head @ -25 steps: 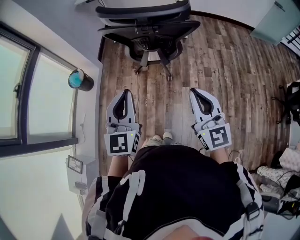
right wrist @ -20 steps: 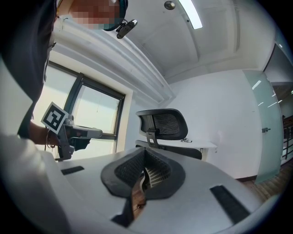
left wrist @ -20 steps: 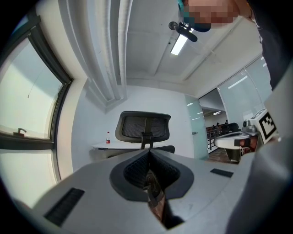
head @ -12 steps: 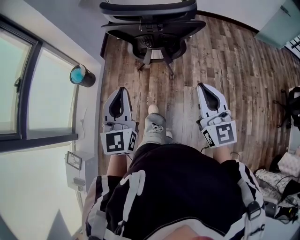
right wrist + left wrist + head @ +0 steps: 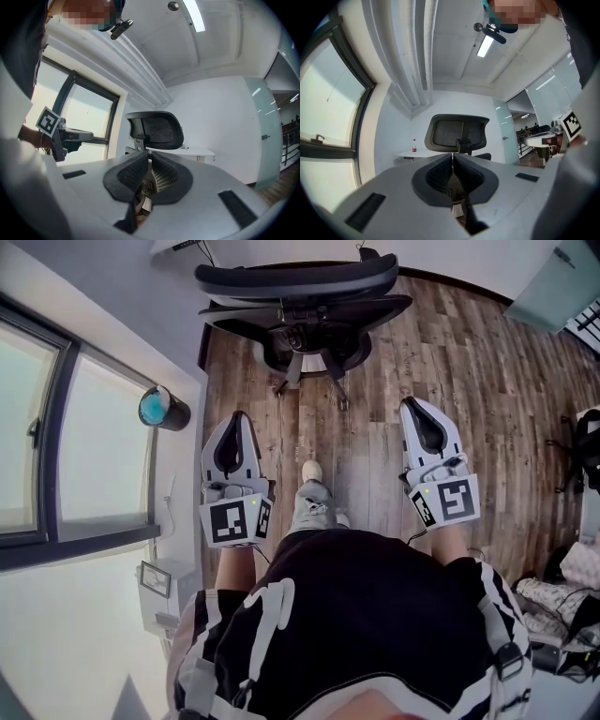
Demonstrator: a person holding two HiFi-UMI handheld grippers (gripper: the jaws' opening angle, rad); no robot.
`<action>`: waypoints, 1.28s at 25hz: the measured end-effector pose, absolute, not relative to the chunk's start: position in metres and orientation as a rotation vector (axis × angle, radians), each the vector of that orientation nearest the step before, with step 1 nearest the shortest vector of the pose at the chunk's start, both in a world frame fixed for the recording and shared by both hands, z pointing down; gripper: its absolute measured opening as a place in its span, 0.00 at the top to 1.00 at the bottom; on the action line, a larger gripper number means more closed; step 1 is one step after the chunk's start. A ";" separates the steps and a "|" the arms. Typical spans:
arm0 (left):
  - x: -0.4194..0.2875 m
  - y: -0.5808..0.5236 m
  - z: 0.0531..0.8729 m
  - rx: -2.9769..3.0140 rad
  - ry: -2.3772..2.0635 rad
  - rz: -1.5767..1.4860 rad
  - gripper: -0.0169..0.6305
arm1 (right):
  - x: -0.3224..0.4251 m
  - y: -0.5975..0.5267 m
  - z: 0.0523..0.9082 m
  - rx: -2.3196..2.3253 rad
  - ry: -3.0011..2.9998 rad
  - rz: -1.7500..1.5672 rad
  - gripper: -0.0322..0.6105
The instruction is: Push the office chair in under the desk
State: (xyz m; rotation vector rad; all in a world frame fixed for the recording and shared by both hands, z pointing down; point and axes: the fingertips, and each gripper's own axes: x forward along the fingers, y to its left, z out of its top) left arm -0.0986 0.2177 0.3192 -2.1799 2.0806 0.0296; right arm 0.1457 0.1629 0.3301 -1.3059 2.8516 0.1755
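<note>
We look down from the head view at the chair [image 5: 295, 282], which stands at our 12 o'clock on the wooden floor [image 5: 375, 381]. Its curved mesh back is turned toward us and its dark base shows just below the back. Neither claw touches the chair, and a stretch of floor lies between them and it.

The left claw [image 5: 236, 416] is held out at about 10 o'clock from our shoe [image 5: 312, 471]. The right claw [image 5: 415, 402] is at about 2 o'clock from it. Both point toward the chair, with the shoe between them.

In the left gripper view the left claw [image 5: 453, 154] is clenched, its jaws meeting edge to edge with nothing between them. The chair [image 5: 457, 133] rises right behind their tips at 12 o'clock. A white table [image 5: 412, 153] shows past the chair at its 9 o'clock, with a small red bottle [image 5: 414, 146] upright on it.

In the right gripper view the right claw [image 5: 149, 154] is also clenched and empty. There the chair [image 5: 157, 130] stands at 12 o'clock and the table [image 5: 199, 151] runs off behind it toward 3 o'clock. We cannot tell how far the seat reaches under the table.

A large window [image 5: 37, 446] fills our 9 o'clock side. A dark cylinder [image 5: 161, 406] with a blue-green top stands near it.
</note>
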 end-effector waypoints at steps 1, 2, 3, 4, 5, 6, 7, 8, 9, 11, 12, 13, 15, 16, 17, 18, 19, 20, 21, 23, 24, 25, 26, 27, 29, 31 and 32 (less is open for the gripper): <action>-0.102 0.213 0.318 -2.179 2.081 0.032 0.96 | 0.144 0.158 0.329 -1.317 2.847 0.179 0.93; -0.105 0.208 0.318 -2.178 2.081 0.034 0.96 | 0.143 0.153 0.328 -1.326 2.842 0.181 0.93; -0.108 0.203 0.317 -2.176 2.082 0.034 0.96 | 0.141 0.149 0.327 -1.332 2.836 0.183 0.93; -0.112 0.198 0.316 -2.174 2.084 0.034 0.96 | 0.139 0.145 0.325 -1.334 2.832 0.185 0.93; -0.115 0.194 0.316 -2.171 2.086 0.034 0.96 | 0.137 0.140 0.324 -1.335 2.830 0.187 0.93; -0.118 0.189 0.316 -2.169 2.088 0.036 0.96 | 0.135 0.136 0.324 -1.337 2.830 0.191 0.93; -0.121 0.184 0.316 -2.169 2.090 0.041 0.96 | 0.134 0.131 0.323 -1.341 2.831 0.195 0.93; -0.124 0.179 0.316 -2.170 2.090 0.050 0.96 | 0.132 0.127 0.322 -1.346 2.832 0.199 0.93; -0.126 0.174 0.317 -2.170 2.090 0.060 0.96 | 0.131 0.122 0.322 -1.351 2.832 0.203 0.93; -0.132 0.165 0.316 -2.166 2.101 0.066 0.96 | 0.129 0.114 0.320 -1.361 2.828 0.216 0.93; -0.135 0.160 0.316 -2.162 2.107 0.067 0.96 | 0.128 0.110 0.318 -1.366 2.826 0.224 0.93; -0.138 0.155 0.315 -2.160 2.110 0.071 0.96 | 0.127 0.106 0.317 -1.370 2.825 0.232 0.92; -0.140 0.146 0.315 -2.168 2.104 0.077 0.96 | 0.125 0.098 0.314 -1.379 2.829 0.248 0.91; -0.140 0.141 0.314 -2.177 2.098 0.079 0.95 | 0.124 0.094 0.313 -1.384 2.832 0.257 0.90; -0.141 0.136 0.314 -2.185 2.092 0.078 0.94 | 0.123 0.090 0.312 -1.388 2.834 0.264 0.87; -0.141 0.132 0.313 -2.190 2.088 0.075 0.90 | 0.122 0.086 0.311 -1.392 2.835 0.270 0.84; -0.142 0.127 0.313 -2.193 2.083 0.072 0.86 | 0.122 0.082 0.310 -1.395 2.833 0.274 0.83; -0.143 0.122 0.312 -2.194 2.080 0.069 0.83 | 0.121 0.078 0.309 -1.399 2.832 0.276 0.82; -0.144 0.118 0.311 -2.196 2.078 0.066 0.82 | 0.120 0.074 0.308 -1.401 2.831 0.278 0.81; -0.145 0.110 0.311 -2.205 2.075 0.062 0.80 | 0.118 0.066 0.307 -1.407 2.829 0.280 0.78; -0.146 0.105 0.311 -2.214 2.073 0.060 0.78 | 0.117 0.062 0.306 -1.410 2.827 0.279 0.76; -0.147 0.101 0.312 -2.223 2.072 0.058 0.77 | 0.117 0.058 0.306 -1.413 2.823 0.276 0.75; -0.147 0.097 0.313 -2.229 2.071 0.057 0.76 | 0.117 0.054 0.306 -1.418 2.819 0.273 0.73; -0.148 0.093 0.314 -2.232 2.071 0.055 0.75 | 0.116 0.050 0.306 -1.424 2.814 0.272 0.71; -0.150 0.086 0.315 -2.231 2.071 0.052 0.74 | 0.116 0.044 0.306 -1.439 2.805 0.274 0.69; -0.153 0.080 0.315 -2.230 2.072 0.048 0.72 | 0.115 0.037 0.305 -1.453 2.798 0.274 0.68; -0.154 0.077 0.315 -2.231 2.074 0.046 0.71 | 0.115 0.033 0.305 -1.459 2.794 0.271 0.67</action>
